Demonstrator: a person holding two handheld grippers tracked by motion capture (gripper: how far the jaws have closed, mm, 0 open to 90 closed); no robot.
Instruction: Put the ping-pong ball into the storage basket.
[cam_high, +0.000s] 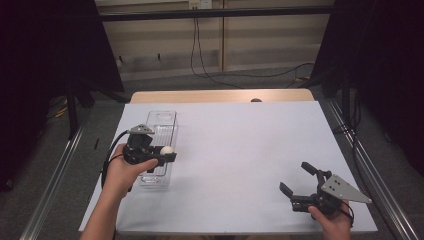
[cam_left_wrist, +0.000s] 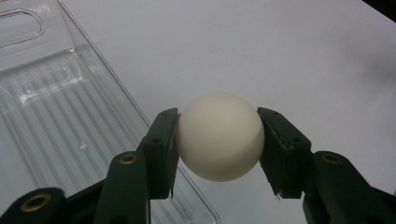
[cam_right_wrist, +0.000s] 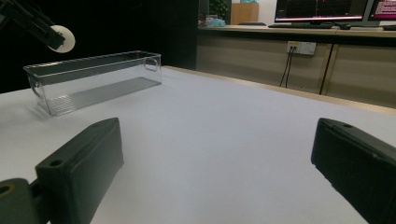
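Nearest, the right gripper (cam_high: 298, 182) sits low over the white table (cam_high: 240, 150) at its near right corner, jaws spread wide with nothing between them; its own view shows bare tabletop between the two black jaws.

Left gripper (cam_high: 167, 155), near left: jaws closed on one white ball (cam_left_wrist: 219, 136), pads pressing its two opposite sides at about the widest part. The ball hangs in the air just above the right-hand long wall of the clear bin (cam_high: 159, 145), not yet inside; the right gripper view has it (cam_right_wrist: 63, 38) raised over the bin's near end.

Handling, as a judgement: the ball looks light, hollow, rigid and smooth, table-tennis type. Likely to roll or bounce if let go from height, and to squirt out if pinched off-centre. The hold across the middle looks sound. Bin appears thin, stiff plastic with a ribbed floor, probably easy to nudge.

Count: one ball, one bin, two grippers. Beyond the table's far edge, cables (cam_high: 200, 60) hang against a pale wall.
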